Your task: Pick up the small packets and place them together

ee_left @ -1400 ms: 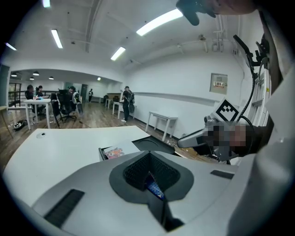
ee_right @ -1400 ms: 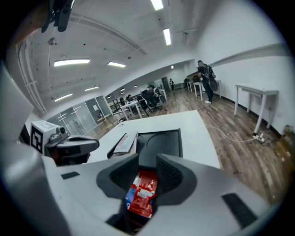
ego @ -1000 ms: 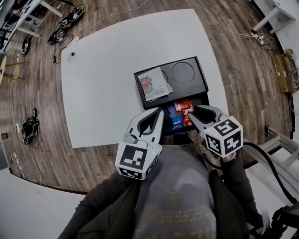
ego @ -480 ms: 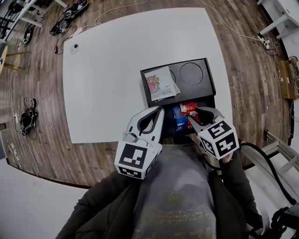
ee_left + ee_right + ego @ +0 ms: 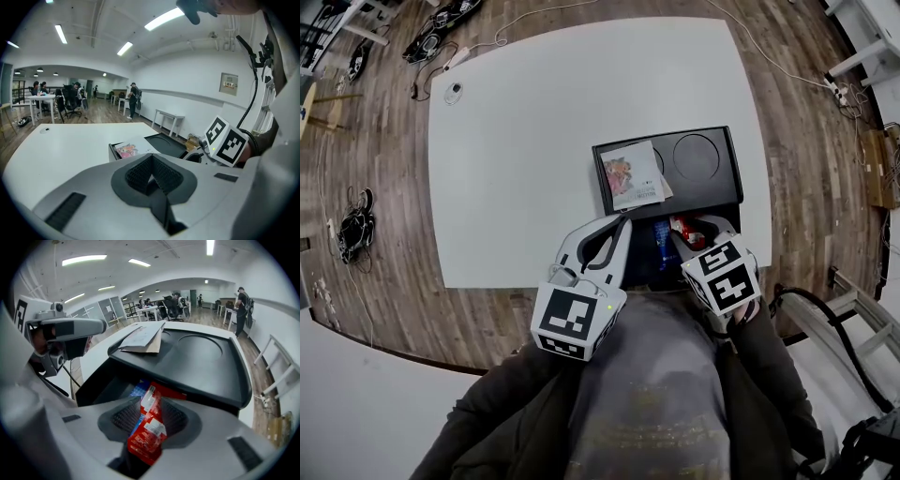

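A red packet (image 5: 147,427) stands pinched between the pads of my right gripper (image 5: 149,420), just above the lower compartment of a black organiser tray (image 5: 201,362). In the head view the same red packet (image 5: 685,228) shows at the tips of the right gripper (image 5: 682,236). A blue packet (image 5: 138,390) lies in that compartment behind it, and appears as a blue packet (image 5: 662,240) from above. My left gripper (image 5: 622,225) hangs shut and empty just left of the tray's near end. Its pads meet in the left gripper view (image 5: 151,176).
A flat printed packet (image 5: 634,174) with paper under it lies on the black tray's upper deck (image 5: 717,187), beside a round recess (image 5: 695,157). The tray sits near the right edge of a white table (image 5: 525,141). Cables lie on the wooden floor around it.
The right gripper has drawn a little left and back toward my body, with the red packet in its jaws. The left gripper has stayed where it was.
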Demonstrator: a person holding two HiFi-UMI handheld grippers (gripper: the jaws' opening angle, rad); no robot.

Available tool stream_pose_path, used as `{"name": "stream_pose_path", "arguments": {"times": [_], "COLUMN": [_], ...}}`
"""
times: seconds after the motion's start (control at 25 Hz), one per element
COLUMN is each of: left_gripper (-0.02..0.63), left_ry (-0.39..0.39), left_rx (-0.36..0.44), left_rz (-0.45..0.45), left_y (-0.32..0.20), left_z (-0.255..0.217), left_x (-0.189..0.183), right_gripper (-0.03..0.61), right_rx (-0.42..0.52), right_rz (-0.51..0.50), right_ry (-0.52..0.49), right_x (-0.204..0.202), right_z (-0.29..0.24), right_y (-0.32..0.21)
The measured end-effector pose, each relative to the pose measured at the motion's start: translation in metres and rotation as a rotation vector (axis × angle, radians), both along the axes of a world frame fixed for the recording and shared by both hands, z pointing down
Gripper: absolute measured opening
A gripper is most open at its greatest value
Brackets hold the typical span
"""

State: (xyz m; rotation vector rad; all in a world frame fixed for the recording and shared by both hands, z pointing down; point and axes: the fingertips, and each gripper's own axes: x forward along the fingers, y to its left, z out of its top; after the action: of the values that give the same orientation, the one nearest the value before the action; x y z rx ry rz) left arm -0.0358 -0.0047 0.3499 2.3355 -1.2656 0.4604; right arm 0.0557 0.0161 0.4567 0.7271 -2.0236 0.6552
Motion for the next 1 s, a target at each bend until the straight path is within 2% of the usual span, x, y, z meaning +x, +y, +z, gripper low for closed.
{"name": "stream_pose_path", "arguments": {"times": [0.12, 0.32, 0.48, 0.68, 0.84, 1.0], "left_gripper": [0.003, 0.003, 0.003, 0.003, 0.003, 0.003], "left_ry": [-0.002, -0.003, 0.002, 0.001, 0.000, 0.002], "left_rx": [-0.011, -0.025, -0.025, -0.017, -0.015, -0.010], "left_rz": [-0.010, -0.023, -0.027, -0.033, -0.029, -0.030], "left_y": [-0.001, 0.000, 0.000, 0.001, 0.005, 0.007], "left_z": [0.003, 0.008, 0.008, 0.006, 0.007, 0.005], "left_x": [-0.005, -0.011, -0.011, -0.012, -0.010, -0.010], "right_gripper": [0.121, 0.124, 0.051, 0.012, 0.008, 0.026], "right_rx": [-0.013, -0.034, -0.036, -0.019, -0.002, 0.020], "right_rz": [0.006, 0.021, 0.038, 0.044, 0.044, -0.015], "right_ry": [0.029, 0.012, -0.012, -0.038, -0.068, -0.029], "right_x": [0.001, 0.003, 0.006, 0.006, 0.004, 0.002], "right_z": [0.009, 0.012, 0.013, 0.010, 0.004, 0.002], "right_y": [0.000, -0.004, -0.006, -0.005, -0.001, 0.006]}}
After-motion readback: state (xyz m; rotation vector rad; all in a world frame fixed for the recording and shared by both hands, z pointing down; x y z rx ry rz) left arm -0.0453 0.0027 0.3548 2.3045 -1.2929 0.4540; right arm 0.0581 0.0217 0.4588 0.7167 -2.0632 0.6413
